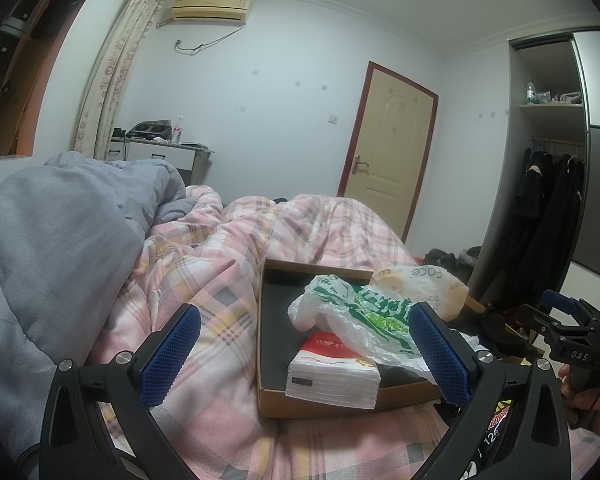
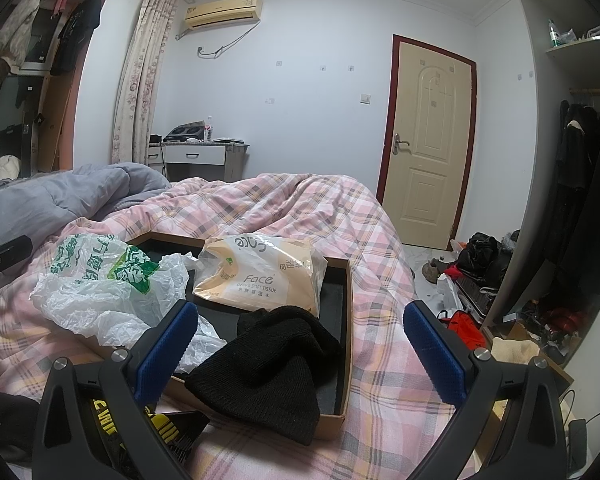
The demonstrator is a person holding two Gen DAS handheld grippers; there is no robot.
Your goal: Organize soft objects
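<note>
Jaws spread wide and holding nothing, the left gripper (image 1: 304, 356) hangs low over a pink plaid quilt (image 1: 220, 280) on a bed, its blue ribbed pads framing a shallow cardboard tray (image 1: 266, 400) with a dark lining. The right gripper (image 2: 300, 348) is likewise parted and unladen above the same tray (image 2: 346, 320), seen from the opposite side.

Four soft items sit in or across the tray. A white tissue pack (image 1: 332, 380) with a red top stands at the tray's near edge in the left wrist view, part of it under a crumpled white-and-green plastic bag (image 1: 352, 312). In the right wrist view that plastic bag (image 2: 96, 280) spills out over the tray's left wall onto the quilt. A beige packet of "Face" soft tissue (image 2: 260, 276) lies at the tray's far part, and a black knit hat (image 2: 268, 368) slumps just in front of it, draped over the near wall, between the right gripper's two pads.

A grey duvet (image 1: 60, 240) is bunched to the left of the quilt. Beyond the bed are a cream door (image 2: 428, 140) with a dark red frame, an air conditioner (image 2: 224, 10) high on the wall, and a small white table (image 2: 196, 156) by the curtain (image 2: 140, 76). Clothes and bags lie heaped on the floor (image 2: 480, 264) by an open wardrobe.
</note>
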